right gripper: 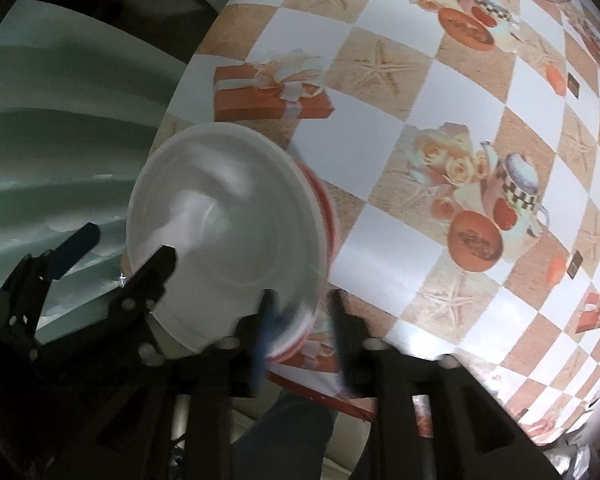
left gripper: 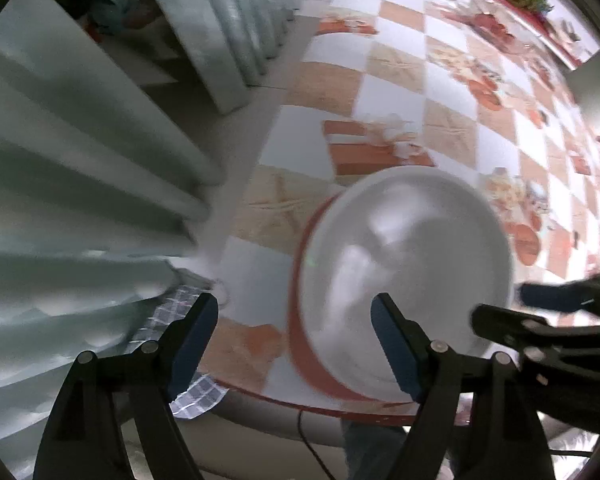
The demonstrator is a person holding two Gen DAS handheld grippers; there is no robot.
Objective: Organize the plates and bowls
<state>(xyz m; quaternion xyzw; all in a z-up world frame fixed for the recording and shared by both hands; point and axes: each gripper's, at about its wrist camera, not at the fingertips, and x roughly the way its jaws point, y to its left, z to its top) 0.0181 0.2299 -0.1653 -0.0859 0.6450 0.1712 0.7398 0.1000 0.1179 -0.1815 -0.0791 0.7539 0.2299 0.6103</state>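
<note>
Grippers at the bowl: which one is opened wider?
The left gripper: its fingers gape wide across the white bowl rim, whereas those of the right gripper sit much closer together.

no readable text anywhere (frames are blurred).

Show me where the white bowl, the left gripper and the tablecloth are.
white bowl [left gripper: 412,256]: left wrist view, on its inner wall.
left gripper [left gripper: 294,344]: left wrist view, midway between its fingertips.
tablecloth [right gripper: 384,92]: right wrist view, on a bare white square.
</note>
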